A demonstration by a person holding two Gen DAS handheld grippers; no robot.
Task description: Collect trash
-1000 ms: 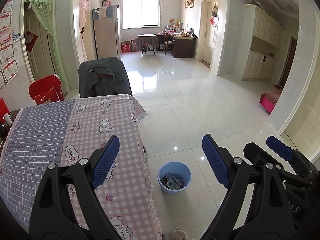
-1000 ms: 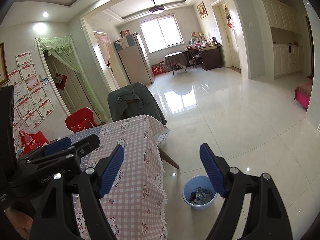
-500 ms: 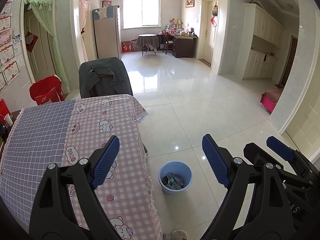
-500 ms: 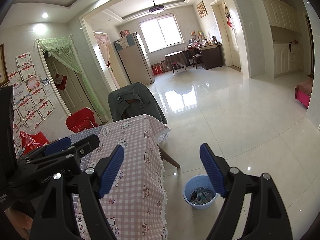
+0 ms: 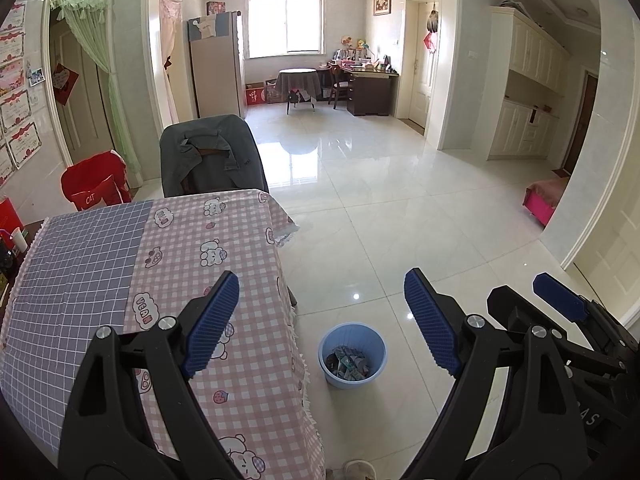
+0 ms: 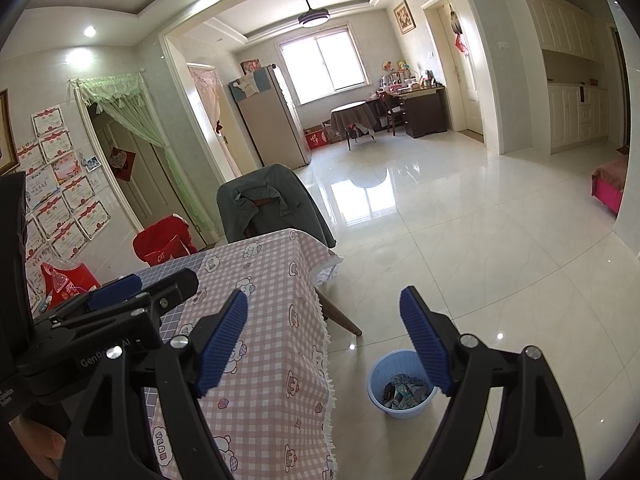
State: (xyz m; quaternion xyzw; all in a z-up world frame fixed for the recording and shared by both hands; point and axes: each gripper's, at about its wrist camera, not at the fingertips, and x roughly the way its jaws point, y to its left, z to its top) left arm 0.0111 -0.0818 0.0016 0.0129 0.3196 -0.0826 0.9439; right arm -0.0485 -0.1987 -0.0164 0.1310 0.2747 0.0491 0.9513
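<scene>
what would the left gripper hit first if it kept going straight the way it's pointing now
Probably the glossy white tiled floor, just beyond the round light-blue plastic bin. The open, empty left gripper aims past the right edge of the pink checked tablecloth, though depth is unclear, so it might clip the bin's rim.

Two wrist fisheye views look forward and downward, side by side, from above a table (image 5: 192,240) edge. Each catches the other gripper at its frame edge. Both share the table, floor bin (image 5: 352,354) and distant room.
</scene>
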